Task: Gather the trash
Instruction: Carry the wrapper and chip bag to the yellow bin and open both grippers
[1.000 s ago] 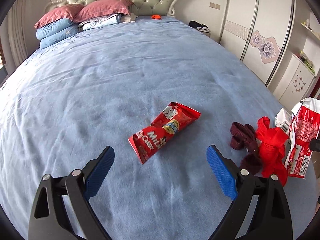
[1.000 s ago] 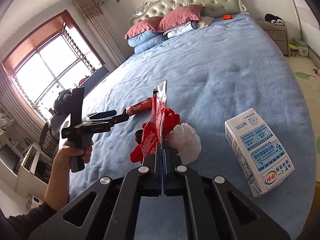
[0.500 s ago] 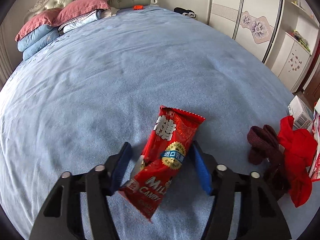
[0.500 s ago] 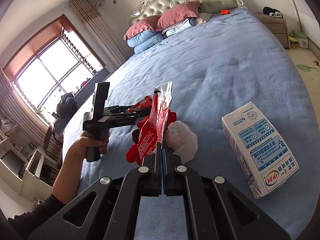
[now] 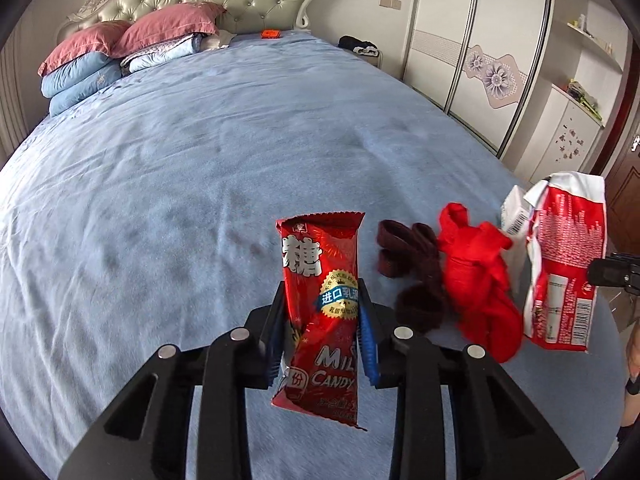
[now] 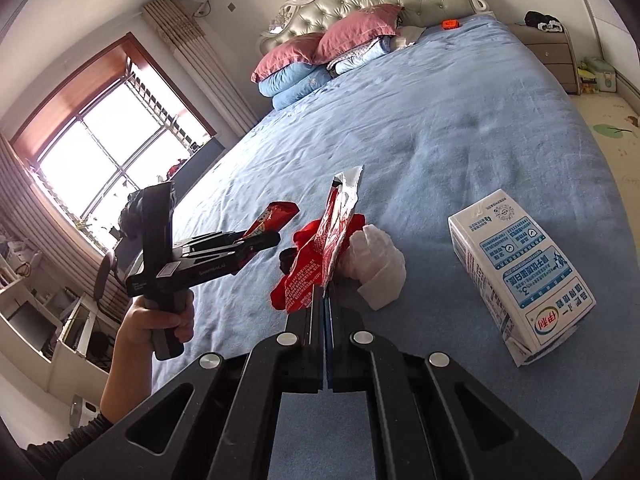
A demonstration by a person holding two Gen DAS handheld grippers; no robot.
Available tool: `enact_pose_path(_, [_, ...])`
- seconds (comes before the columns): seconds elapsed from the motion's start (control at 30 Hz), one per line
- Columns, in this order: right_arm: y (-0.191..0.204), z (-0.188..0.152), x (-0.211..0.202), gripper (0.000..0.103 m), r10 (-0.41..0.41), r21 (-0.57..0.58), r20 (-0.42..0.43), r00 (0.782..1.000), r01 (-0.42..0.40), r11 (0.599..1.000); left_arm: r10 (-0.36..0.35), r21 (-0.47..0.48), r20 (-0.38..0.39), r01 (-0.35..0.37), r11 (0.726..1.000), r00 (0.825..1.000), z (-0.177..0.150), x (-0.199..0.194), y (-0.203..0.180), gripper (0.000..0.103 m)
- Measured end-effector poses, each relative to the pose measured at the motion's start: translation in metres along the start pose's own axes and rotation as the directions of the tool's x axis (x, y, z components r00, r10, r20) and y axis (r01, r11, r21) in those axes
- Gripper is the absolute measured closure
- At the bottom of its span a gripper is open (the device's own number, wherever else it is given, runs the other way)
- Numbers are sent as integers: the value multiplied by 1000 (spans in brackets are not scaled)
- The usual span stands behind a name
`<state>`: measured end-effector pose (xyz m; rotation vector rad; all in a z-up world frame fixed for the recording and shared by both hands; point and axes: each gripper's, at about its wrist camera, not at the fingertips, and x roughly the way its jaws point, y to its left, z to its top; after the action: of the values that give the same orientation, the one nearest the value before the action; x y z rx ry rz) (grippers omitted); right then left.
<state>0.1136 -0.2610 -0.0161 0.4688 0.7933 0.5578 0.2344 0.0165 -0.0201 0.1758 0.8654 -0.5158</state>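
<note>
Both hands are loaded; judging by that, the step is carrying the two wrappers off to wherever the trash goes, and no bin shows in either view.

Bed (image 5: pixel 200 184): one, blue cover. Keep both loads lifted clear of it as you swing away.

Milk carton (image 6: pixel 520 276): one, lying on the bed to the right of your right gripper (image 6: pixel 325 300). Likely next pickup; don't knock it when you turn.

Snack bag (image 6: pixel 320 248): one, red and white. Your right gripper's fingers are pressed together on its lower edge, so the bag stands up floppy. Keep the squeeze and move smoothly.

Candy wrapper (image 5: pixel 320 300): one, red. Your left gripper (image 5: pixel 323 332) pinches it across the middle, both ends hanging free above the bed. The grip looks centred; don't loosen it.

Red cloth (image 5: pixel 476 276): one, bunched, lying just beside a dark maroon cloth (image 5: pixel 416 264), also one. Probably not trash, so leave them.

Crumpled tissue (image 6: pixel 378 264): one, white, on the bed just past your right fingertips. Likely trash, not yet collected.

Pillows (image 5: pixel 132 36): two pink ones on top of folded blue bedding.
</note>
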Motion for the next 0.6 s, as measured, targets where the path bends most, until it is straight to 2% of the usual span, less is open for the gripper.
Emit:
enact_pose_path(0.37, [28,-46,-44,102,-39,-46,4,999,39,998,-144,56,19,142,988,989,-43,-66,-106,71])
enact_pose_path(0.6, [15,-75,-101,102,-101,-43,24,995,102,994,-223,118,30,218,969,974,-44,-86,-174,71])
